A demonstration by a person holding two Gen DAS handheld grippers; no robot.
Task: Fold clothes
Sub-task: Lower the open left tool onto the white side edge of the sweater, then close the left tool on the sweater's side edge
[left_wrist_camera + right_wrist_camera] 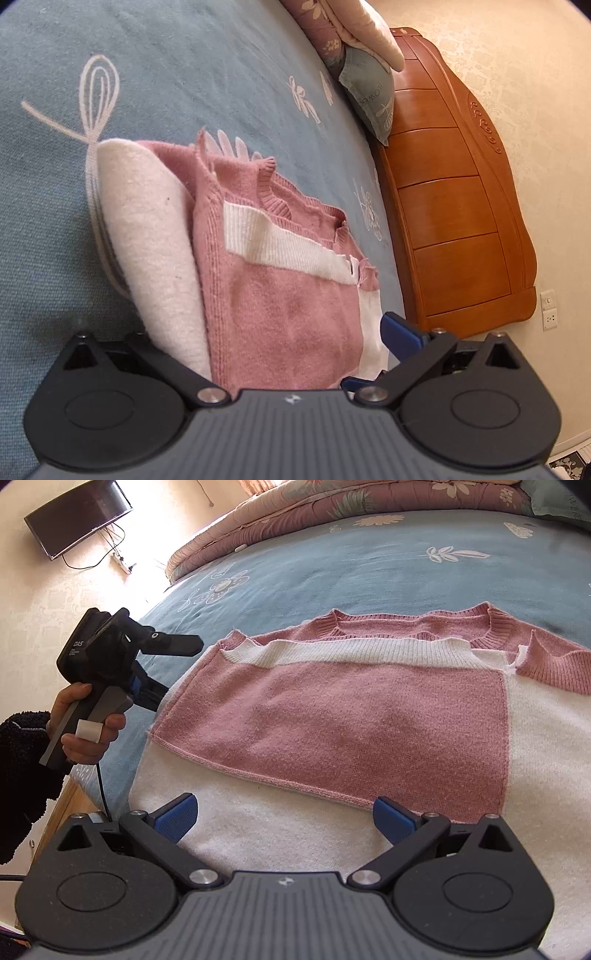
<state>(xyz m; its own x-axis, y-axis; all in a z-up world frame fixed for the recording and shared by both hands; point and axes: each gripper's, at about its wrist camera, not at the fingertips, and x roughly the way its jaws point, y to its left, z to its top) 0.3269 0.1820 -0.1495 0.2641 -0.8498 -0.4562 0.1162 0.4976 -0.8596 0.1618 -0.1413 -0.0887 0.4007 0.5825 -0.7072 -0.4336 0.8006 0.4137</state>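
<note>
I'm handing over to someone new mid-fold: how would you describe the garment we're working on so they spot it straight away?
Start from the big blue bedsheet with white flower prints. Lying flat on it, near the edge by the right gripper, is a knitted sweater. It is the only pink-and-white piece there, with a white ribbed band across a pink panel, unlike the flowered quilt bunched at the far side.
</note>
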